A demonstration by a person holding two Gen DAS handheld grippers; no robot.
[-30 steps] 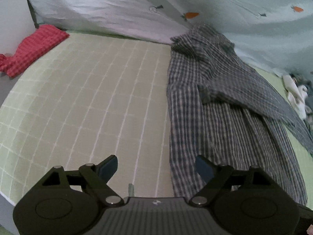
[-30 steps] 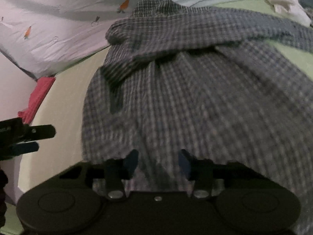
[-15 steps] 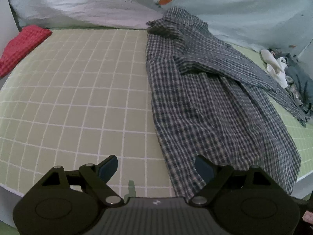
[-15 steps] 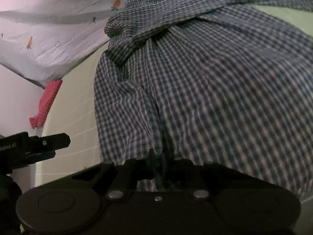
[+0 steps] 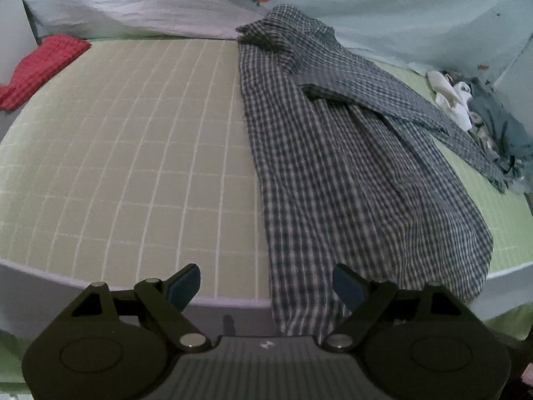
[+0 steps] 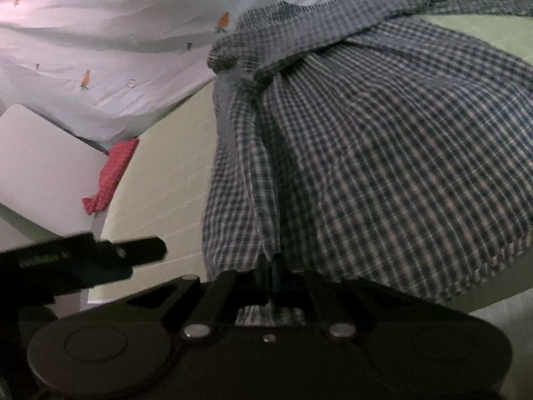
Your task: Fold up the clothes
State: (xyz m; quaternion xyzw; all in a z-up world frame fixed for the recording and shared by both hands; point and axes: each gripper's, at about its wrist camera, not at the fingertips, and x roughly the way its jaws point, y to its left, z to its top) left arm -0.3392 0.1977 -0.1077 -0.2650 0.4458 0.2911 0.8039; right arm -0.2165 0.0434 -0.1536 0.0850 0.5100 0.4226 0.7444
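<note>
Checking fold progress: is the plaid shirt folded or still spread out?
Spread out, not folded: the plaid shirt lies lengthwise on the bed, one sleeve draped across it, hem pinched in the shut right gripper.

right tongs [image 6: 273,266] now clamped on shirt hem [image 6: 266,250]

Home bedroom, green grid-patterned mattress [image 5: 133,140], carrot-print quilt [image 5: 383,10] bunched behind, loose clothes pile [image 5: 479,113] in corner

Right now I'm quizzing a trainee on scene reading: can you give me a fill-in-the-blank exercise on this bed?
1. The right claw is shut on the hem of the ____ shirt.
2. The left claw is ____ and holds nothing.
3. The cloth at the bed's far left corner is ____.

Missing words: checked; open; red
</note>
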